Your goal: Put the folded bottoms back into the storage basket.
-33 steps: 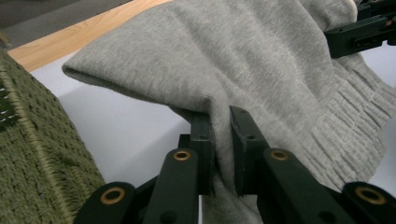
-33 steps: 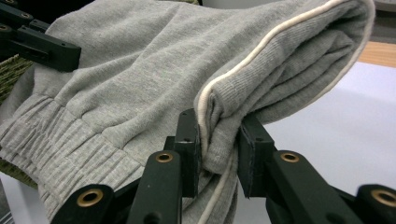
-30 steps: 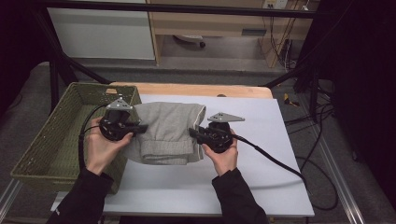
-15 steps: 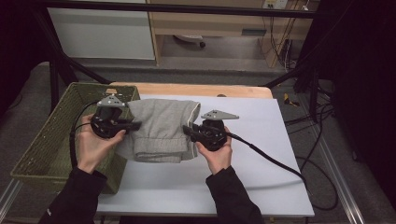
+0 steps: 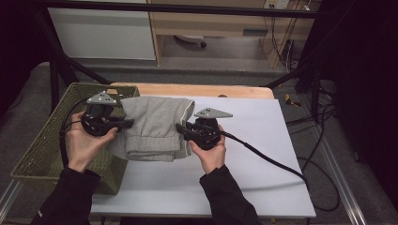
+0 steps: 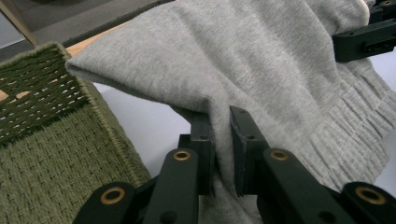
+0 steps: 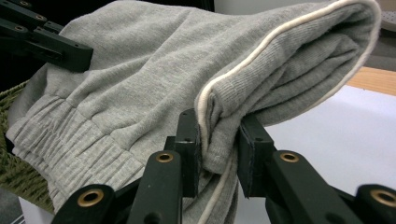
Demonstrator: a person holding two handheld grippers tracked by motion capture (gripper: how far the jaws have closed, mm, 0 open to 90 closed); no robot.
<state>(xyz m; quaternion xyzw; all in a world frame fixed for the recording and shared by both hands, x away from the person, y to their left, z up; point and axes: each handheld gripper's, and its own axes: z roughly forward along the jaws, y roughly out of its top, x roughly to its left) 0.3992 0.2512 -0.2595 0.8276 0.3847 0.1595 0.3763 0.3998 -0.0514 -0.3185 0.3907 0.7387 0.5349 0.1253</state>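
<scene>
Over the table's (image 5: 263, 154) left edge, the folded grey garment (image 5: 155, 126) hides part of the basket (image 5: 42, 150). Left gripper (image 6: 220, 140) and right gripper (image 7: 218, 140) each pinch its fabric; no legible writing.

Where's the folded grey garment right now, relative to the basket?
In the high view the grey garment hangs between the left gripper and right gripper, both shut on it, its left edge over the green basket's right rim.
</scene>
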